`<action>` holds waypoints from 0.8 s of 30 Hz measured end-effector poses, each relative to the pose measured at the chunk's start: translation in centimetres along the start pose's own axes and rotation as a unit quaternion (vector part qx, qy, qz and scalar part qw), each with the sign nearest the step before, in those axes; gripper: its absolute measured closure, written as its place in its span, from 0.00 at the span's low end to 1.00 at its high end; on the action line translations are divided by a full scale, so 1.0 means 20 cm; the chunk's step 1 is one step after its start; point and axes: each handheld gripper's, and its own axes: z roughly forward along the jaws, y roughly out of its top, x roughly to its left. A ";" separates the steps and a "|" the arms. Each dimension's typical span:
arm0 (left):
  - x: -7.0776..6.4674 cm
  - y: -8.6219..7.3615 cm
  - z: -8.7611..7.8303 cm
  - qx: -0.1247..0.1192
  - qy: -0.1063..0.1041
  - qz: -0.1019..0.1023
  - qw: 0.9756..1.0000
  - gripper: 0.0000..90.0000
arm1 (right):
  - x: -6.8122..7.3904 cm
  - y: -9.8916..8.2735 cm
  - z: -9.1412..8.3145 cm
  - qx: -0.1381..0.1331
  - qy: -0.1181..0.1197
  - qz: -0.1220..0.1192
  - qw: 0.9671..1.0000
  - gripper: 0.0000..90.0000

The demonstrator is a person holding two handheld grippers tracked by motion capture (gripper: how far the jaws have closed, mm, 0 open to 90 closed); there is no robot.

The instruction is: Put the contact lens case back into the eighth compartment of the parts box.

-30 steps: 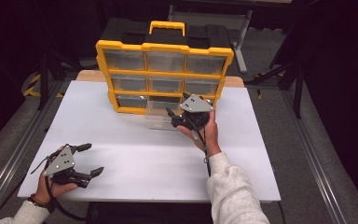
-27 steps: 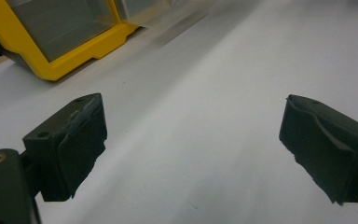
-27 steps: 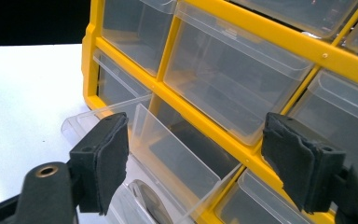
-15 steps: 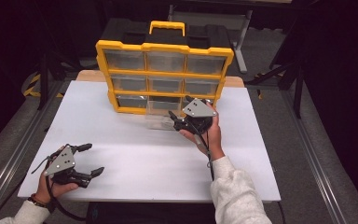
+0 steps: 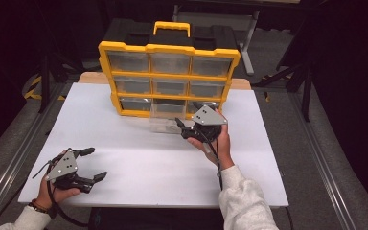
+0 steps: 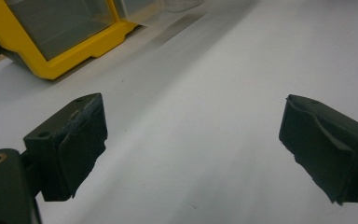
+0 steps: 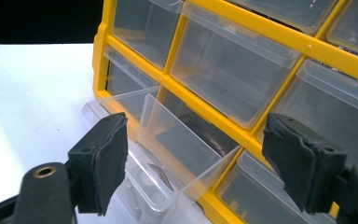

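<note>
On the white bench (image 5: 139,158) stands a yellow drawer cabinet (image 5: 168,76), its bottom-middle clear drawer (image 7: 163,154) pulled out (something small lies inside). Just before it the right gripper (image 5: 188,127) hangs, jaws apart; the left gripper (image 5: 95,164) gapes near the bench's front corner.

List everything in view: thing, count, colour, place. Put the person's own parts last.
Drawer organiser: one, yellow frame with a black top and yellow handle, nine clear drawers, upright at the far middle of the table.
Pulled-out drawer: one, clear, bottom middle slot, sticking out onto the table; something small lies in it, too unclear to name.
Table: one, white top.
Left hand-held gripper: one, black with a grey plate, near left of the table, jaws open and empty.
Right hand-held gripper: one, black with a grey plate, in front of the pulled-out drawer, jaws open.
Hands: two, white sleeves, each holding a gripper.
</note>
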 end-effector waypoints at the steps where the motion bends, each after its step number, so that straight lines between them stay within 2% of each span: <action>1: 0.00 0.00 0.00 0.000 0.000 0.000 1.000 0.10 | 0.00 0.00 -0.01 0.000 0.000 0.001 1.000 0.26; 13: 0.00 0.00 0.00 -0.001 0.000 0.000 1.000 0.10 | 0.00 -0.03 -0.08 -0.005 -0.003 -0.001 1.000 0.25; 24: 0.00 0.00 -0.01 -0.003 0.002 0.001 1.000 0.10 | 0.03 -0.03 -0.13 -0.001 0.002 -0.024 1.000 0.25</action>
